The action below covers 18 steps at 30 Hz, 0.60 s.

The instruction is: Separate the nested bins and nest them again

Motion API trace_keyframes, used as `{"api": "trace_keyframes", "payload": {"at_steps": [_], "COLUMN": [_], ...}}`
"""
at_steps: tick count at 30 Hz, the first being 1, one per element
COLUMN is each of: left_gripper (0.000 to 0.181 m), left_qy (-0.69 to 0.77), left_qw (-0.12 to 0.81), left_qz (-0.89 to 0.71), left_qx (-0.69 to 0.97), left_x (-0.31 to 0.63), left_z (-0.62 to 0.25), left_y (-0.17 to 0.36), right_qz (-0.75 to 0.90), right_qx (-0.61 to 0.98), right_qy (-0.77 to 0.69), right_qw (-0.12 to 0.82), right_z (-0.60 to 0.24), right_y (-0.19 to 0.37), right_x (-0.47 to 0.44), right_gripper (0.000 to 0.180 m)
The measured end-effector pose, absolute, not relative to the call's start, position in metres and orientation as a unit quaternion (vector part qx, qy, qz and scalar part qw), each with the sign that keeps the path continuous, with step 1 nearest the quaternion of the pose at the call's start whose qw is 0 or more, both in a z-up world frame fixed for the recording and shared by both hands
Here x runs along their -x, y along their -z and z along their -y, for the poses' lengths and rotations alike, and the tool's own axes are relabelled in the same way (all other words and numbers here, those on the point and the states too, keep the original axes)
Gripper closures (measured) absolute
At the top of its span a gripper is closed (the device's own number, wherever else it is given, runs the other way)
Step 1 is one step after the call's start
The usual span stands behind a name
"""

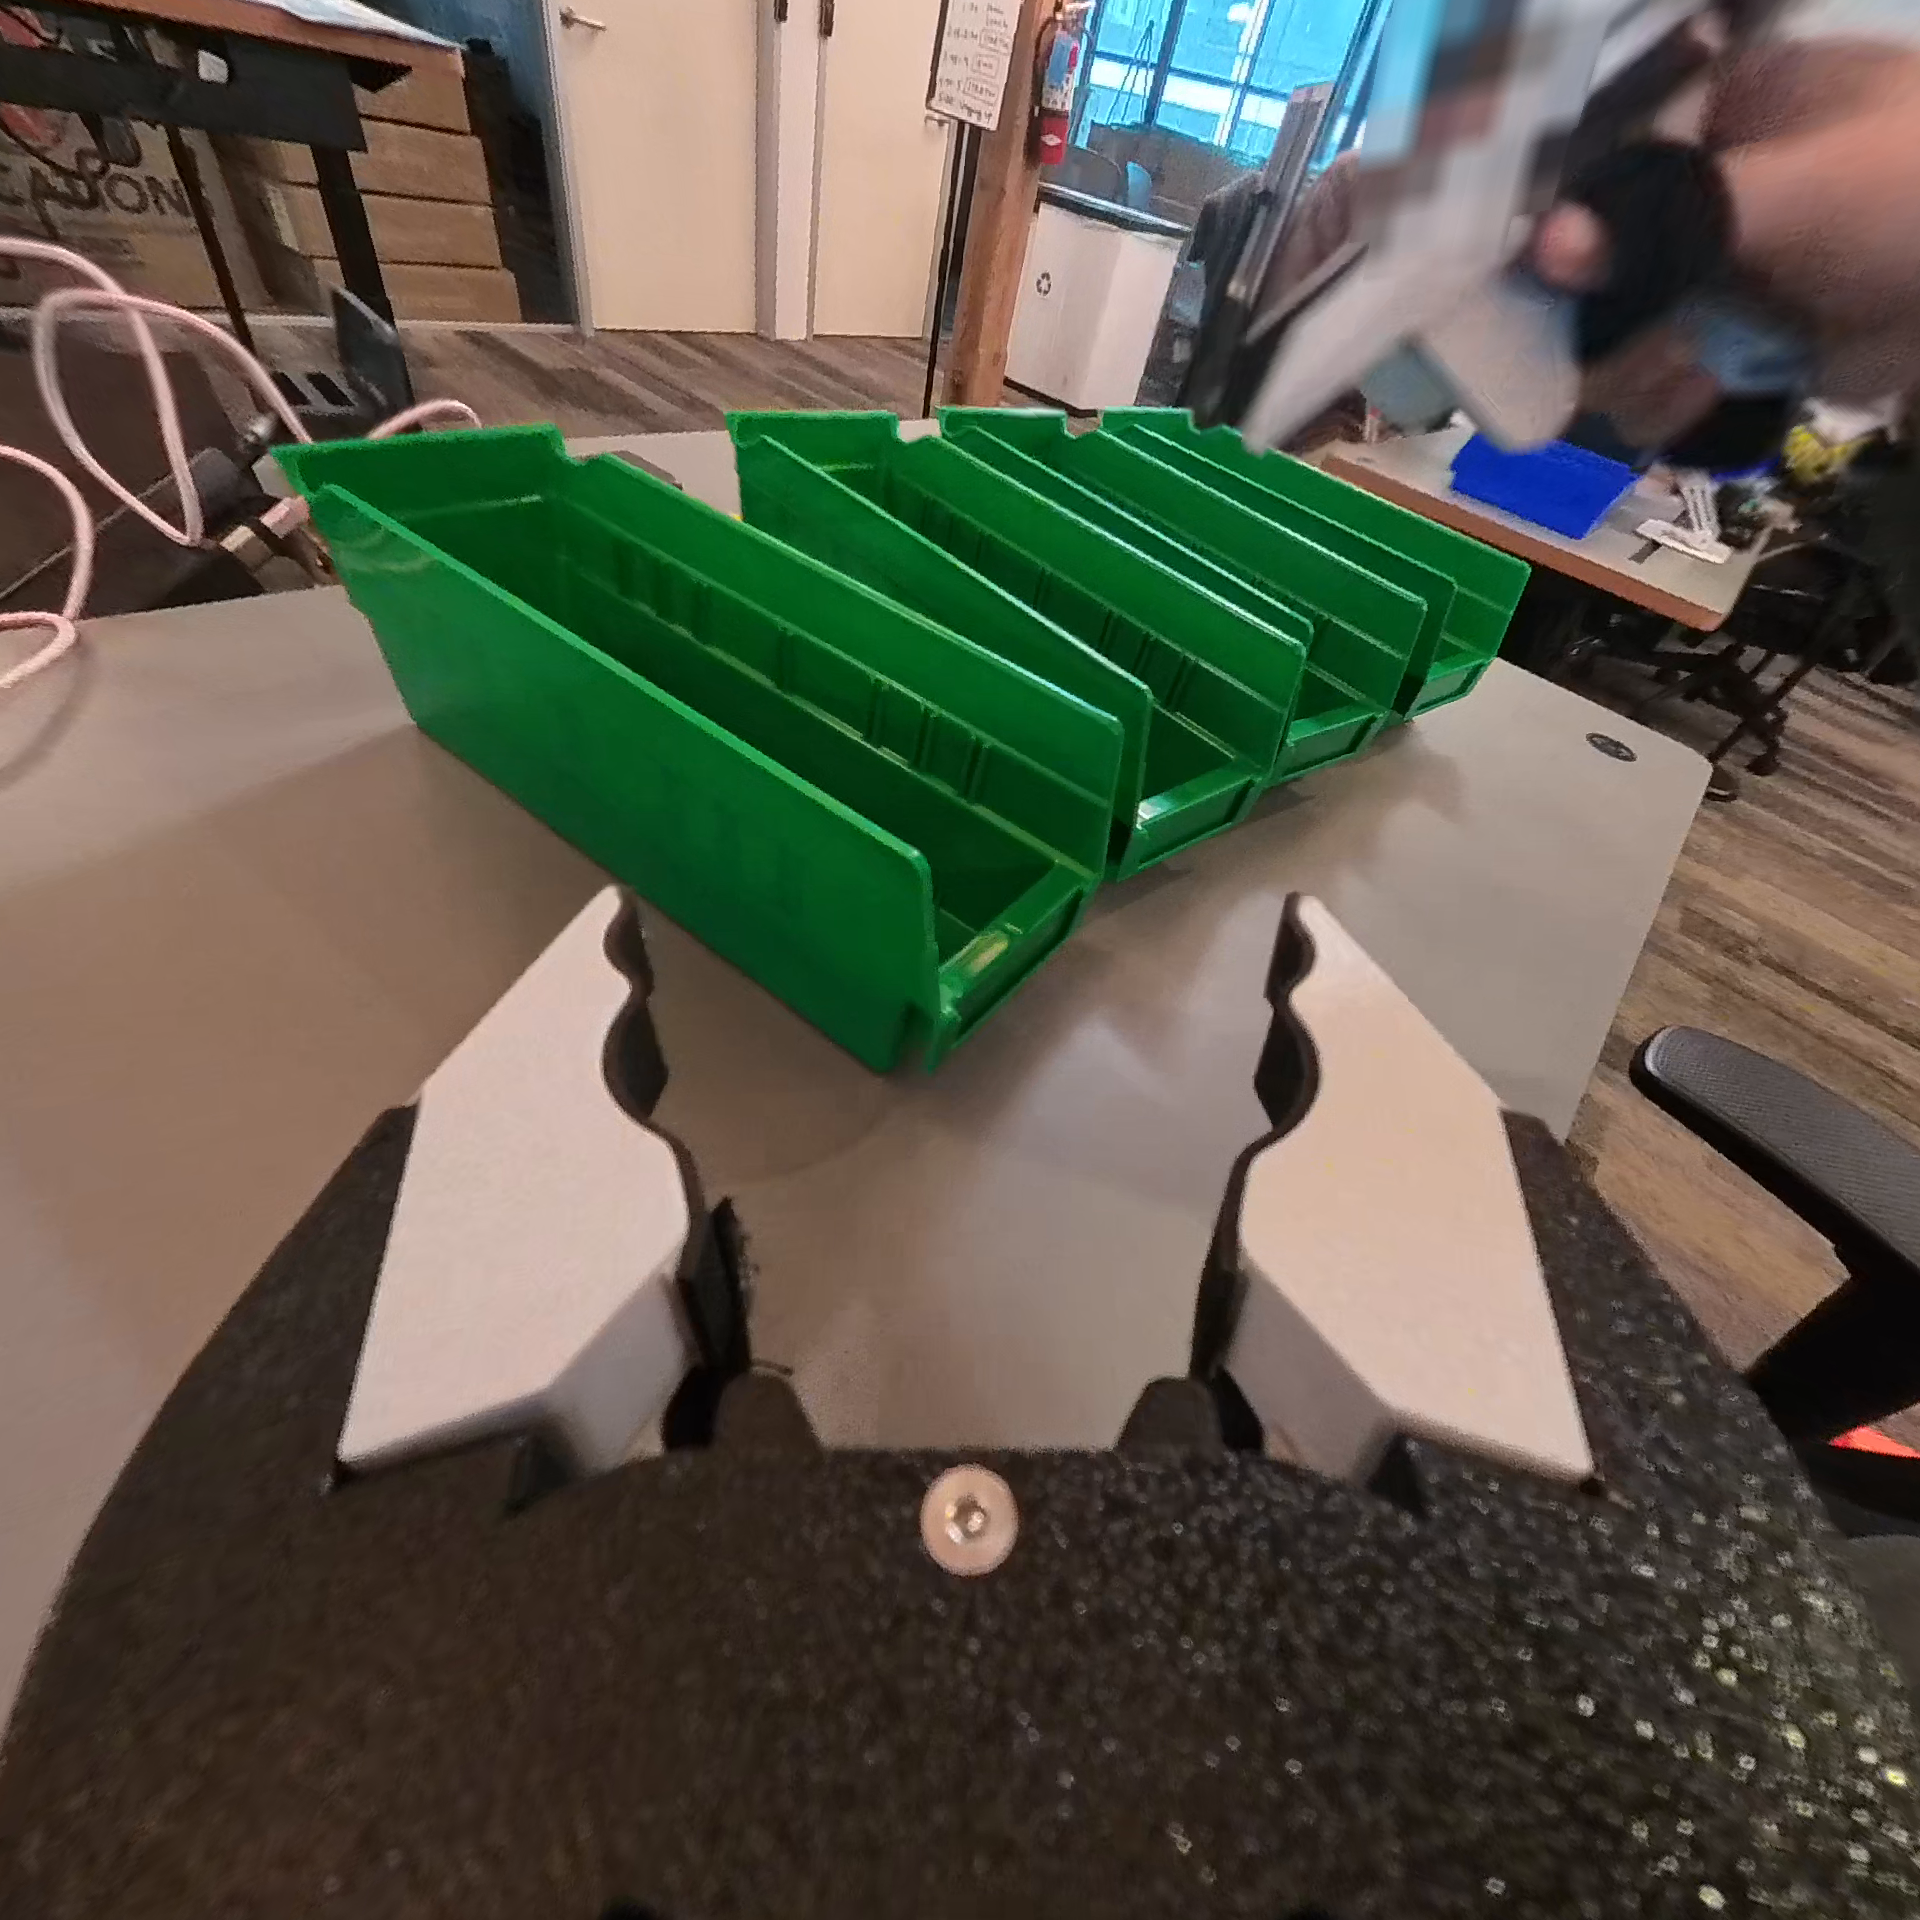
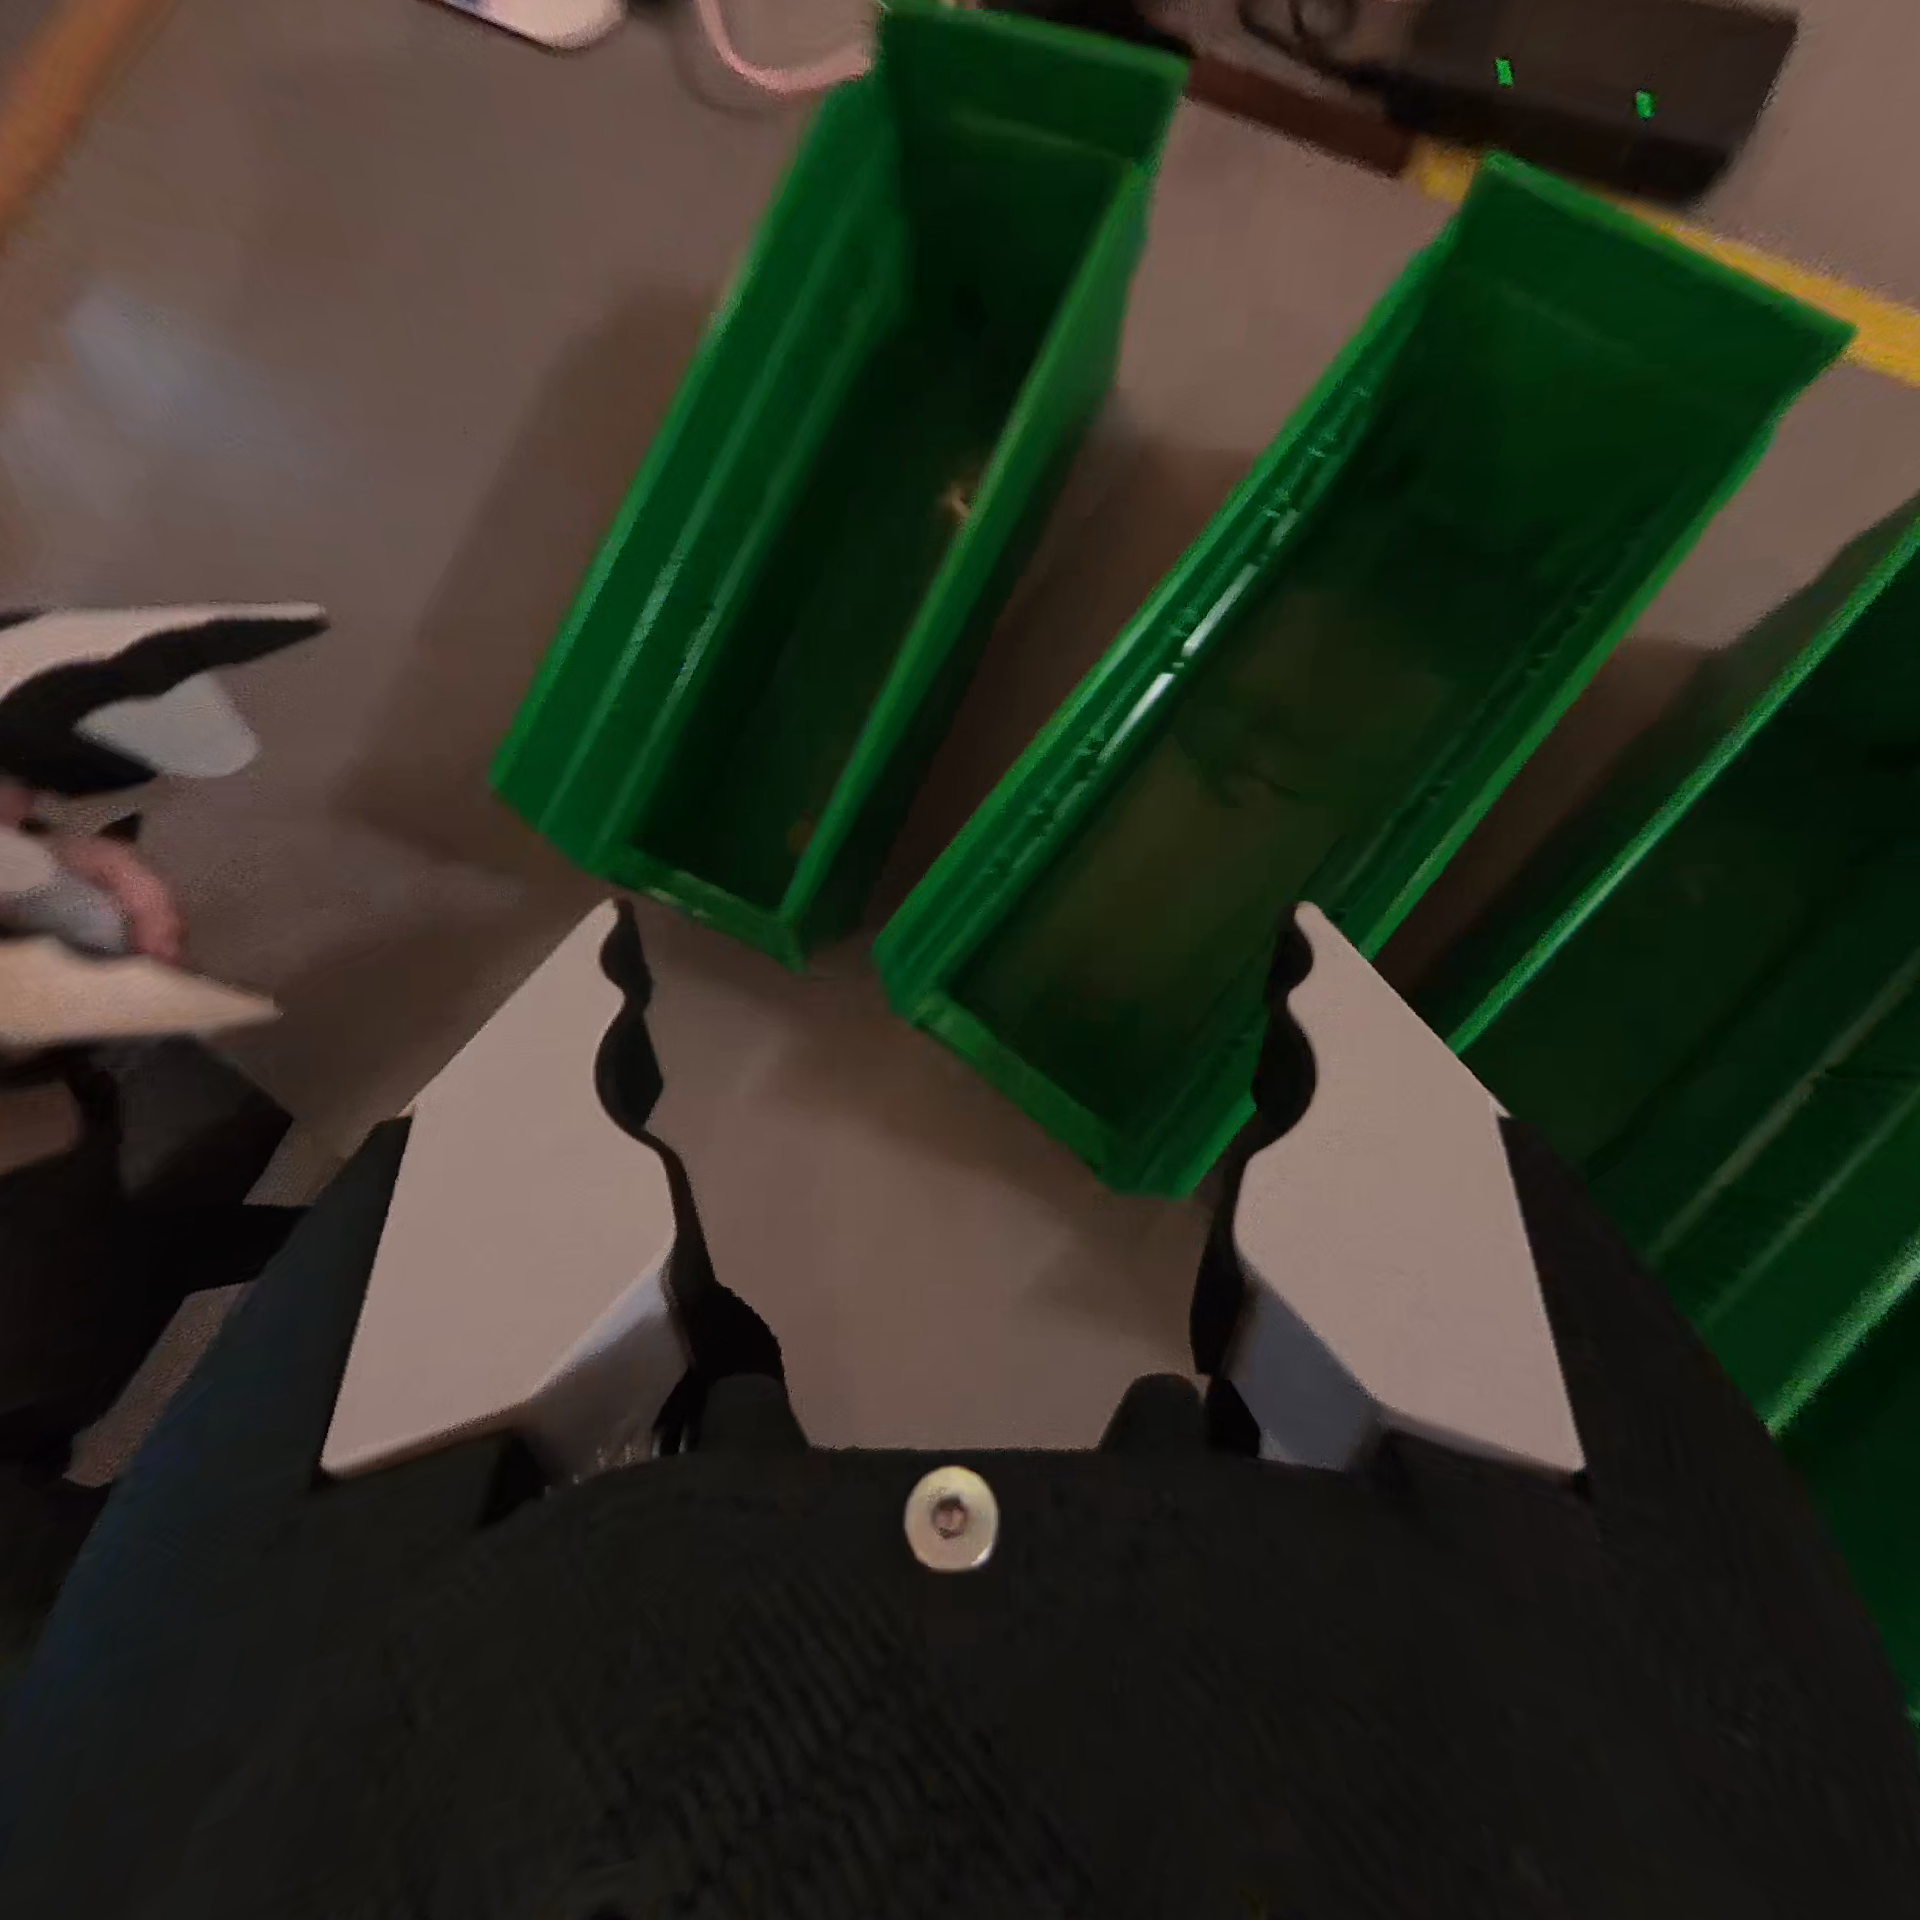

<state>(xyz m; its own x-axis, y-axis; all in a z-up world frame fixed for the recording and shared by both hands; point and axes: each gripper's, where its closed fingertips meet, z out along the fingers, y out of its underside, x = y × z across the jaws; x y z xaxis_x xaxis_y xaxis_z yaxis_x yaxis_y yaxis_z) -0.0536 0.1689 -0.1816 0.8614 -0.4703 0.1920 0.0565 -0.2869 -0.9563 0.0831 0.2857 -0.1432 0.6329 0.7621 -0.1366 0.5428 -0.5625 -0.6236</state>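
Note:
Several green bins stand apart, side by side, on the grey table (image 1: 260, 831). In the left wrist view the nearest bin (image 1: 644, 727) lies just ahead of my left gripper (image 1: 956, 914), which is open and empty above the table. The other bins (image 1: 1195, 623) run off to the right. My right gripper (image 2: 956, 914) is open and empty, looking down from above on the left bin (image 2: 831, 499), the middle bin (image 2: 1351, 675) and a third bin (image 2: 1766, 935). Its right finger overlaps the middle bin's near corner. The right gripper shows blurred in the left wrist view (image 1: 1403, 343).
A pink cable (image 1: 94, 416) loops at the table's far left. A black chair armrest (image 1: 1787, 1132) sits off the table's right edge. A blue bin (image 1: 1543, 483) lies on another desk behind. A black device (image 2: 1558, 94) and a yellow strip (image 2: 1787, 291) lie beyond the bins.

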Motion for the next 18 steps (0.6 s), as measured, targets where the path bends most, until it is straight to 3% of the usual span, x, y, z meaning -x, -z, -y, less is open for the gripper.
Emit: {"api": "trace_keyframes", "payload": {"at_steps": [9, 18], "left_gripper": [0.065, 0.075], "left_qy": [0.211, 0.186], "left_qw": [0.613, 0.633], "left_qz": [-0.106, -0.08], "left_qx": [0.754, 0.747], "left_x": [0.075, 0.086], "left_z": [-0.153, -0.144], "left_y": [0.152, 0.135], "right_qz": [0.362, 0.271], "right_qx": [0.773, 0.73], "right_qy": [-0.255, -0.407], "right_qw": [0.455, 0.476], "right_z": [-0.209, -0.214], "right_y": [0.141, 0.138], "right_x": [-0.138, -0.153], "right_gripper": [0.086, 0.089]}}
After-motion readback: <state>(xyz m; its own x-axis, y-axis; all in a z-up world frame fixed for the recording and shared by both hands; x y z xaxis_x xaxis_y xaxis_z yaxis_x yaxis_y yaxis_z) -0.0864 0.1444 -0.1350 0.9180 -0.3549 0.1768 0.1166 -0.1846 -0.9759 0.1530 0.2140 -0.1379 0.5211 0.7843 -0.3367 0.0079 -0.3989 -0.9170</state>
